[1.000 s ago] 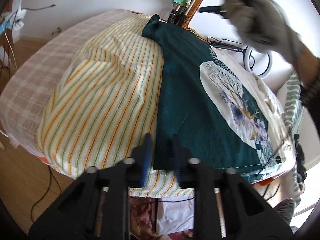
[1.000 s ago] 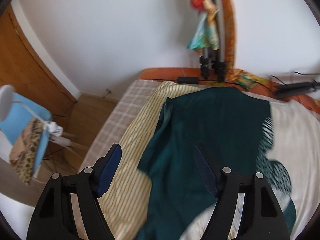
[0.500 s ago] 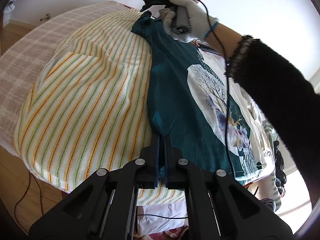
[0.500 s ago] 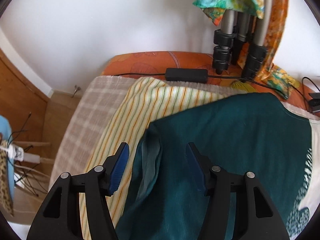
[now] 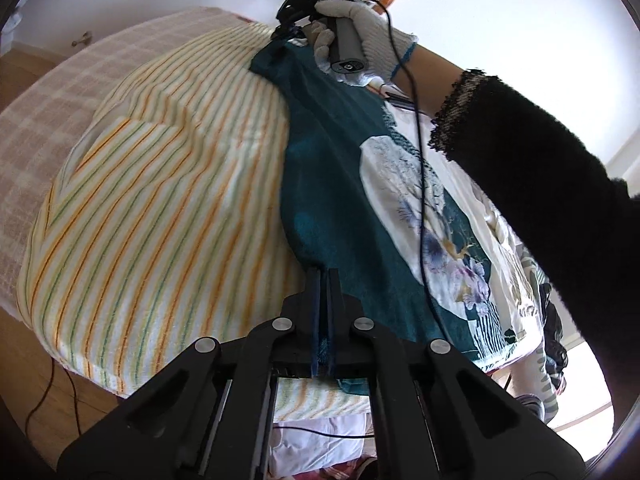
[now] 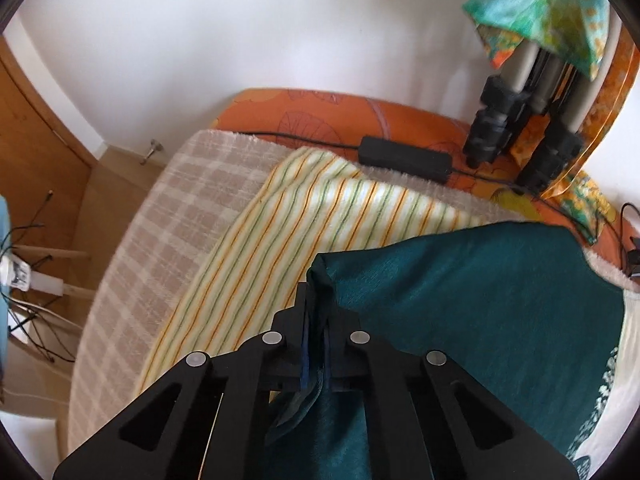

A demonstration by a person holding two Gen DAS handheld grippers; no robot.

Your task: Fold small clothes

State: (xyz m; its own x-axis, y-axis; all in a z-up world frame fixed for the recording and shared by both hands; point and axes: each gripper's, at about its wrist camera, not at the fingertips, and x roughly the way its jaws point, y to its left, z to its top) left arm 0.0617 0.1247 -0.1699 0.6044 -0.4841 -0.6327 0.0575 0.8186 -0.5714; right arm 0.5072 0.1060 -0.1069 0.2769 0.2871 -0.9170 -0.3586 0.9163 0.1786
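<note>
A dark teal garment (image 5: 332, 184) with a white printed panel lies on a striped towel (image 5: 168, 200) on the bed. My left gripper (image 5: 323, 276) is shut on the garment's near left hem edge. My right gripper (image 6: 316, 300) is shut on the garment's far left corner (image 6: 320, 272), pinching a fold of teal cloth. In the left wrist view the right gripper (image 5: 286, 34) shows at the garment's far end, held by a gloved hand (image 5: 360, 44). The teal cloth (image 6: 480, 300) spreads to the right in the right wrist view.
A beige checked blanket (image 6: 160, 240) lies under the towel, over an orange bedcover (image 6: 320, 108). A black power brick (image 6: 404, 158) and tripod legs (image 6: 516, 120) stand at the bed's far side. Wooden floor and cables (image 6: 36, 320) lie left. More clothes (image 5: 532, 292) lie right.
Both grippers have closed on the garment's left edge: the left on the near hem, the right on the far corner. The right gripper dropped toward the bed.
</note>
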